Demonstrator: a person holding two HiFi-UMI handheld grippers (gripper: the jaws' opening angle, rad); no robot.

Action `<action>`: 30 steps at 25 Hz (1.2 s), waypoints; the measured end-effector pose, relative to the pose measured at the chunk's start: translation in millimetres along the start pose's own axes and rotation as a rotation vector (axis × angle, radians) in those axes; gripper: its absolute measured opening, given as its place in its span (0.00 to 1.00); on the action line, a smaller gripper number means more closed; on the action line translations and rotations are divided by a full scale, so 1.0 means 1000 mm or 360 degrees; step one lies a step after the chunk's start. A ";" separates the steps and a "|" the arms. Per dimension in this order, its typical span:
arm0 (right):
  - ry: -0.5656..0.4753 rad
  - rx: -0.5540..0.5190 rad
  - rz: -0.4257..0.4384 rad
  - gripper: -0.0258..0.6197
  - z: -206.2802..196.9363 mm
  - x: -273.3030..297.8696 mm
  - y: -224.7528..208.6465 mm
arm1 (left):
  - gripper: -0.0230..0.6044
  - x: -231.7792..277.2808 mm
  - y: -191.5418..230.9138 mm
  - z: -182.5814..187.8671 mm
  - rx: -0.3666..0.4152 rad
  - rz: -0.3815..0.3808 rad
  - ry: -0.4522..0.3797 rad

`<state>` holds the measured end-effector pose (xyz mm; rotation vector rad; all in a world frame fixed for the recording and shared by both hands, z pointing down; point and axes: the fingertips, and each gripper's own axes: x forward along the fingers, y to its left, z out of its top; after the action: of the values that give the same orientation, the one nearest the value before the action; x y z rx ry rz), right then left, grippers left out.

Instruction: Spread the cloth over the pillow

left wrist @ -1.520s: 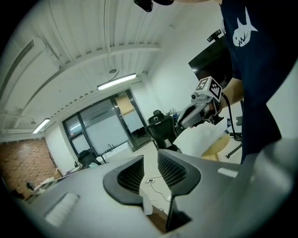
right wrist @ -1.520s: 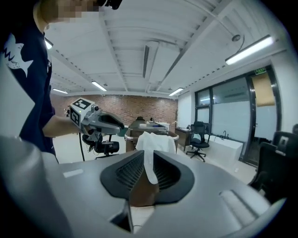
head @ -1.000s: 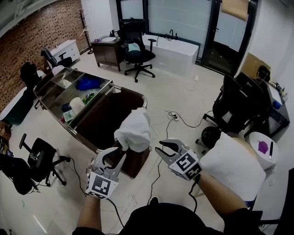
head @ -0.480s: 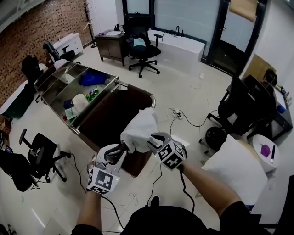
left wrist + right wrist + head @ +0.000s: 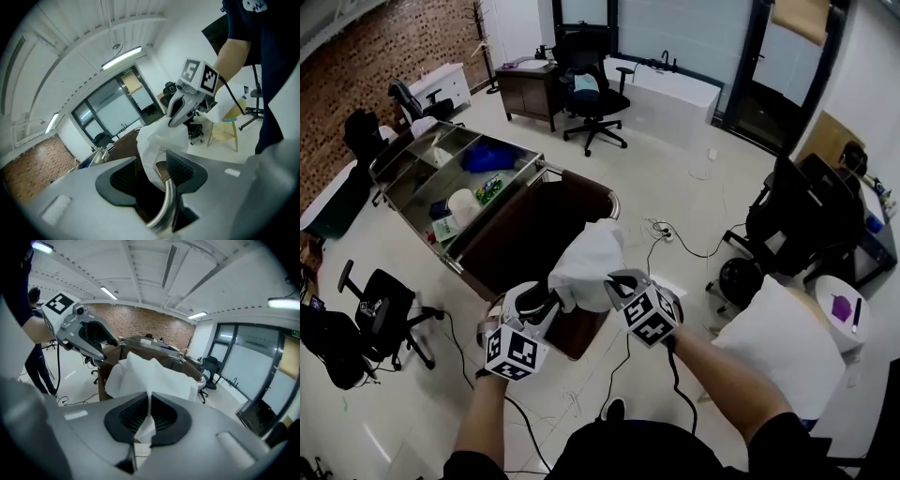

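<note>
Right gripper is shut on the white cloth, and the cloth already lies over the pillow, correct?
No. The right gripper is shut on the white cloth, but the cloth is not over the pillow: the head view shows it bunched at the brown cart's corner, with the bare pillow apart, to the right.

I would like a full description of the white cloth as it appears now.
The white cloth looks thin and soft, like fabric. It is bunched and creased into a loose heap, not spread. It stands over the near corner of the brown cart. The right gripper, jaws just closed, pinches one fold. The left gripper has a hanging part between its jaws, which have just opened wider and do not press it.
</note>
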<state>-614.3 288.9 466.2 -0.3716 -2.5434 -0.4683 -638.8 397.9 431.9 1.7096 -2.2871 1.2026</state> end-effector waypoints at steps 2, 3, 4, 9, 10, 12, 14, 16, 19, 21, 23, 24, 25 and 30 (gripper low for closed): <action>-0.0045 0.0012 -0.0028 0.06 0.009 -0.013 -0.006 | 0.34 0.005 0.004 -0.002 0.0020 -0.0002 0.0013; -0.0068 0.0020 -0.0044 0.06 0.013 -0.020 -0.009 | 0.35 0.008 0.006 -0.002 0.0022 -0.0007 0.0015; -0.0093 0.0029 -0.0060 0.06 0.017 -0.028 -0.013 | 0.35 0.011 0.006 -0.001 0.0023 -0.0014 0.0015; -0.0219 0.0087 -0.0129 0.06 0.036 -0.067 -0.029 | 0.48 0.028 -0.006 -0.002 0.0095 -0.0116 0.0059; -0.0234 0.0091 -0.0145 0.06 0.038 -0.074 -0.032 | 0.50 0.032 -0.009 -0.002 0.0123 -0.0133 0.0068; -0.0259 0.0089 -0.0180 0.05 0.041 -0.087 -0.038 | 0.51 0.038 -0.014 0.001 0.0159 -0.0153 0.0070; -0.0283 0.0096 -0.0215 0.06 0.042 -0.100 -0.044 | 0.51 0.042 -0.016 0.005 0.0166 -0.0167 0.0055; -0.0312 0.0111 -0.0247 0.06 0.043 -0.114 -0.049 | 0.51 0.046 -0.015 0.009 0.0181 -0.0171 0.0045; -0.0356 0.0128 -0.0295 0.06 0.044 -0.136 -0.054 | 0.51 0.052 -0.012 0.013 0.0220 -0.0176 0.0046; -0.0380 0.0141 -0.0321 0.06 0.043 -0.152 -0.055 | 0.51 0.055 -0.011 0.015 0.0237 -0.0190 0.0060; -0.0396 0.0149 -0.0347 0.06 0.040 -0.167 -0.056 | 0.51 0.057 -0.010 0.019 0.0252 -0.0202 0.0068; -0.0403 0.0152 -0.0361 0.06 0.038 -0.174 -0.057 | 0.51 0.058 -0.009 0.022 0.0268 -0.0202 0.0060; -0.0410 0.0155 -0.0376 0.06 0.036 -0.181 -0.057 | 0.51 0.058 -0.008 0.026 0.0288 -0.0202 0.0048; -0.0426 0.0175 -0.0457 0.06 0.029 -0.208 -0.058 | 0.38 0.064 -0.012 0.045 0.0406 -0.0235 -0.0009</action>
<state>-475.1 213.3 316.4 -0.0271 -2.8854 -0.4019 -635.5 319.0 436.6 1.9243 -2.0402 1.5117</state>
